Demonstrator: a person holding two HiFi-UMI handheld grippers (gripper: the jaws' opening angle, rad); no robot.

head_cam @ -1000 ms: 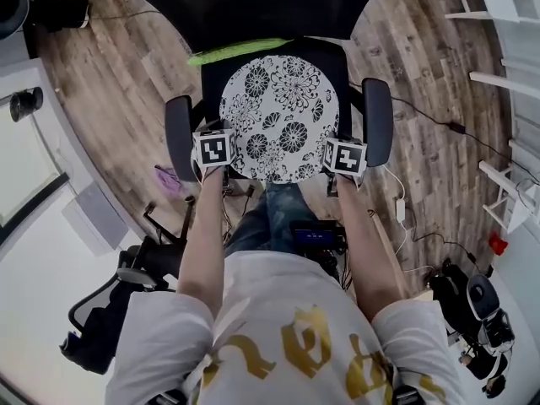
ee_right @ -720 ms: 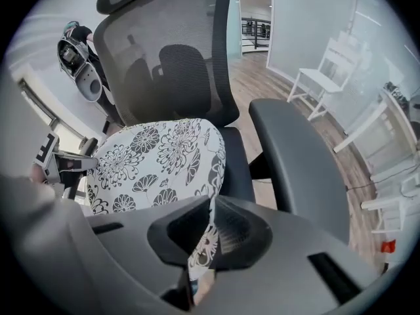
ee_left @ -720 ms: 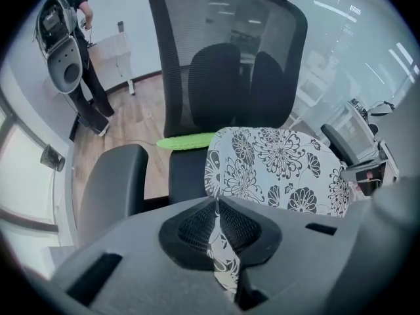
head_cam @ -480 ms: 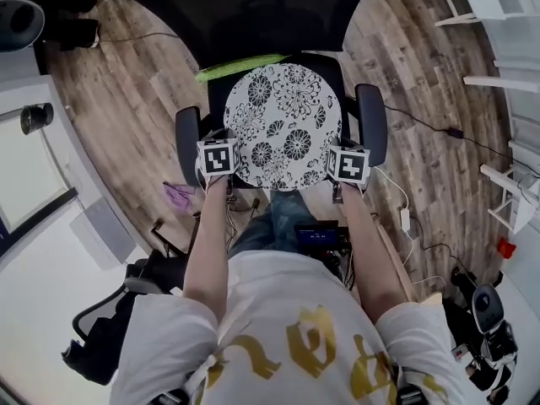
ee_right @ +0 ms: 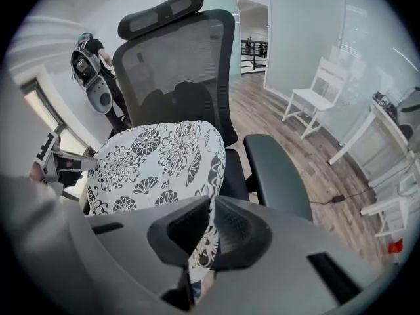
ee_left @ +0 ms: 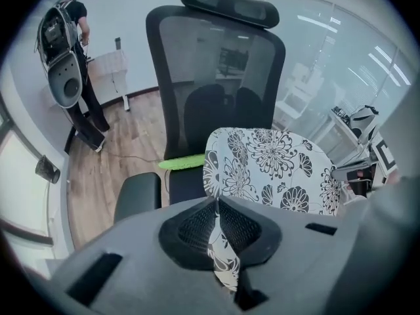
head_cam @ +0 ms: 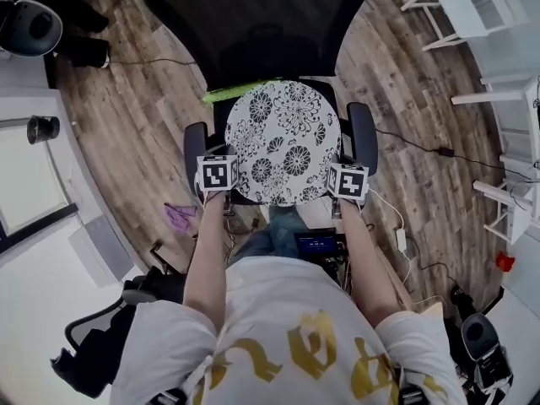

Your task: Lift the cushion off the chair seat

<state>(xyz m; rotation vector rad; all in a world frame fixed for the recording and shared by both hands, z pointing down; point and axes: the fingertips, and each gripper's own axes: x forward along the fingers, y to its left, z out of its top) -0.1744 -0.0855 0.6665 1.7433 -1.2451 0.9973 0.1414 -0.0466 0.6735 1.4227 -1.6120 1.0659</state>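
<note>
- Fingers (ee_left: 191,227) of the left gripper (ee_left: 216,223) and right gripper (ee_right: 210,227) are pinching the cushion (head_cam: 283,142) edge.
- Raise both evenly, until the cushion beyond the fingers clears the chair seat (ee_right: 235,174).

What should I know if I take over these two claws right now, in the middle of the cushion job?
Left claw: shut on the near left edge of the cushion.
Right claw: shut on its near right edge.
Cushion: over the seat of the chair, between the armrests.
Done: both grips taken; the near edge looks raised.
Left to do: carry the cushion clear of the chair. I cannot tell whether its far edge is off the seat.
</note>
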